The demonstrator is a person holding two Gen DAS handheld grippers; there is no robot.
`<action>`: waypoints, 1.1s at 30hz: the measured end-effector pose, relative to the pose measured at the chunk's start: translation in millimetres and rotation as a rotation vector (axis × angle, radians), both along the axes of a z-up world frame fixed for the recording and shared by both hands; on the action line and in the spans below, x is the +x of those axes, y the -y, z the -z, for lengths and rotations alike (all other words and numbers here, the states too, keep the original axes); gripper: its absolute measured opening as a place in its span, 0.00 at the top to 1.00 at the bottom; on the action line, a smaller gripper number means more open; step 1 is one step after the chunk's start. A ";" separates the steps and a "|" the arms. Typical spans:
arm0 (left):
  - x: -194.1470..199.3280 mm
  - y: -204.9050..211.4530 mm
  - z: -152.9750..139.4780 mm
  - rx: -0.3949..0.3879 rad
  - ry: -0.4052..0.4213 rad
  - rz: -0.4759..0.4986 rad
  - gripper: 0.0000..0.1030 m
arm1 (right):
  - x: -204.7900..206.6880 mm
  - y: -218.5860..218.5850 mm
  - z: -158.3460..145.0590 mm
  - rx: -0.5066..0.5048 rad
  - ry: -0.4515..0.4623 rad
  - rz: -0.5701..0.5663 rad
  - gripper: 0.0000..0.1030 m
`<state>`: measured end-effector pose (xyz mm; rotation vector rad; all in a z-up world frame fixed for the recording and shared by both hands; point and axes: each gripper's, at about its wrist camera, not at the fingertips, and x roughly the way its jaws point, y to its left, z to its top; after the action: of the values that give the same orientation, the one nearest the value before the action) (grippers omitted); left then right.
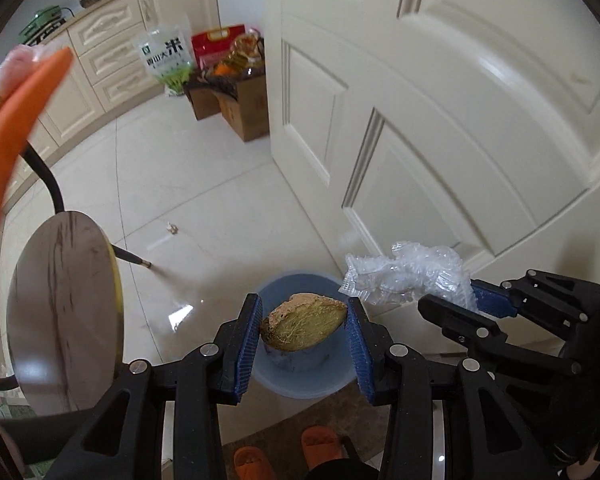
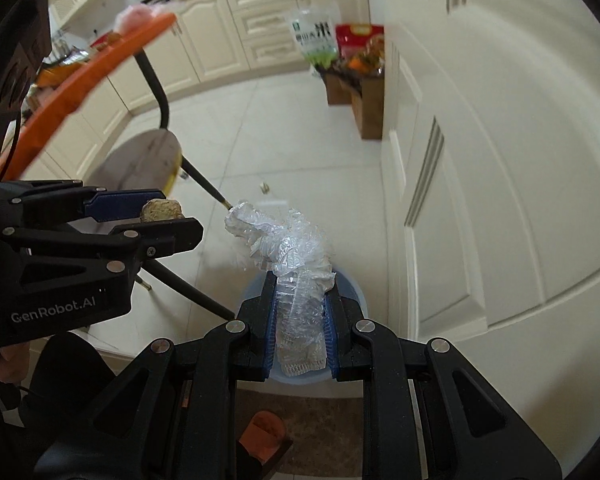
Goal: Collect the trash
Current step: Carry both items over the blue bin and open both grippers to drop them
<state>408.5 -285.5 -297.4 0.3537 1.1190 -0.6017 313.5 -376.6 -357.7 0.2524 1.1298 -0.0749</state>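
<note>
We are pinching a stiff brown fibrous husk chunk (image 1: pixel 304 326) in our left gripper (image 1: pixel 303 334) and light, crumpled clear plastic wrap (image 2: pixel 296 280) in our right gripper (image 2: pixel 300 332), above the round blue plastic bin (image 1: pixel 296 378).

Colours were all over the place: black left tongs (image 1: pixel 304 330) with blue ribbed pads, gripping a tan-yellow fibrous chunk (image 1: pixel 304 326) over a pale blue bin (image 1: pixel 300 286). Right tongs (image 2: pixel 300 334) pinched clear crinkly plastic wrap (image 2: pixel 296 272). Orange surface (image 2: pixel 100 68) on the left, cream door (image 1: pixel 440 120) right, glossy white floor tiles (image 1: pixel 204 184), orange slippers (image 1: pixel 288 452) near.
</note>
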 end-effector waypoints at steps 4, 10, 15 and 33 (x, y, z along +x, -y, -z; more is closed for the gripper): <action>14.0 9.5 11.0 0.032 -0.006 -0.011 0.35 | 1.4 5.0 13.2 0.014 -0.026 0.003 0.81; 11.7 13.9 8.0 0.050 0.020 -0.036 0.33 | 4.8 5.2 26.5 0.039 -0.048 0.012 0.81; 3.2 10.9 -2.2 0.063 0.064 -0.061 0.32 | 8.2 -0.6 23.1 0.068 -0.032 0.017 0.71; -86.3 -70.6 -117.3 -0.128 0.274 -0.099 0.23 | -18.0 -60.4 -113.4 -0.017 0.198 -0.026 0.48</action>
<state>322.2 -214.9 -180.2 0.2591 0.8259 -0.5170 295.6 -316.2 -244.3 0.2250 0.9348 -0.0354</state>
